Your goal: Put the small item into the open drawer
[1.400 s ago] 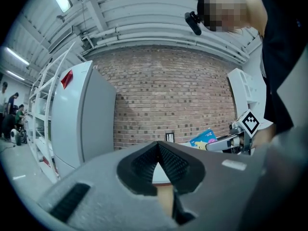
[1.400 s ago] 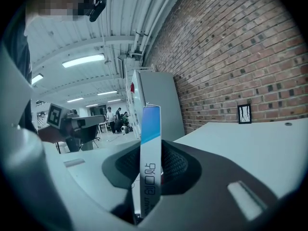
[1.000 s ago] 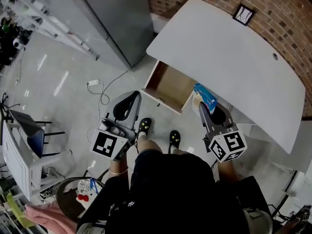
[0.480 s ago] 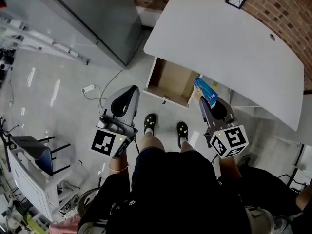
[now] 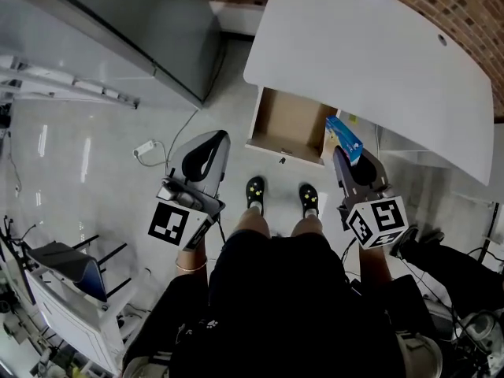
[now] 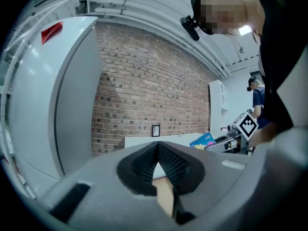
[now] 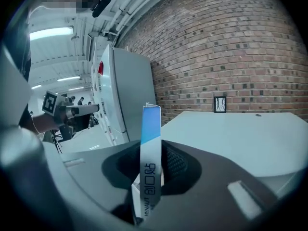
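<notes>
One blue-white box (image 7: 150, 138) printed "创口贴" | right gripper (image 7: 150, 165) clamps it | left gripper (image 6: 157, 147) closed, empty

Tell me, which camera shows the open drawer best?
The head view: it looks down into the drawer, showing its wooden inside. The left gripper view catches only a tan sliver, likely it; the right gripper view misses it.

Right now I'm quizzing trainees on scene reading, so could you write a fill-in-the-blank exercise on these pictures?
The box gripped by the right tool is mostly ___.
The drawer under the white desk stands ___.
The left tool holds ___.
Missing words: blue; open; nothing.
</notes>
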`<state>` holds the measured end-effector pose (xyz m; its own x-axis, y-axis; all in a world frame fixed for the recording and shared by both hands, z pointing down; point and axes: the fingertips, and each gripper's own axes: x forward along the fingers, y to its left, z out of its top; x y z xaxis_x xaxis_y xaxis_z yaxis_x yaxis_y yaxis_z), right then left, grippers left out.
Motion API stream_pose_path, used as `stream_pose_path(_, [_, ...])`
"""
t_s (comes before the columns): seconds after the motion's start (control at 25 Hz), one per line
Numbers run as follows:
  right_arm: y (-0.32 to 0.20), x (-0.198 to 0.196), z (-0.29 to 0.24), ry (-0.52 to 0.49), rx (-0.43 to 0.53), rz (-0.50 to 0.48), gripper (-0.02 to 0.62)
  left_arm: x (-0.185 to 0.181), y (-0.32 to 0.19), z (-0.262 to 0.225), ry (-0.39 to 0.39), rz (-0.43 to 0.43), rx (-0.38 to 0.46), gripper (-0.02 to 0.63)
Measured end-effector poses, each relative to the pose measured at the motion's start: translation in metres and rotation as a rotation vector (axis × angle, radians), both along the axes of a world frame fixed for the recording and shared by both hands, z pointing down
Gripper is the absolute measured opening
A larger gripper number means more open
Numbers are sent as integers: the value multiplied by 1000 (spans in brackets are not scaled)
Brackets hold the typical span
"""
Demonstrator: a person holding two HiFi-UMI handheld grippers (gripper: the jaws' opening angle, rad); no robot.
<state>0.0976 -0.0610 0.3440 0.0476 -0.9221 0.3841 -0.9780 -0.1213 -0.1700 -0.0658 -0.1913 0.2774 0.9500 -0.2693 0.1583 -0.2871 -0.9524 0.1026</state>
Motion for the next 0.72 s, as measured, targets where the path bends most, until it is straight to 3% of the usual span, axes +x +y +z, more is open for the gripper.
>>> stream_pose_path(0.36, [-3,-6,15,47,-32,57,92,-7,-15,13,-8,76,-13,-5])
stream_pose_path(0.72, [-11,4,50,53,-100,-13,92,5,-24,35,-15,31,-34,-5])
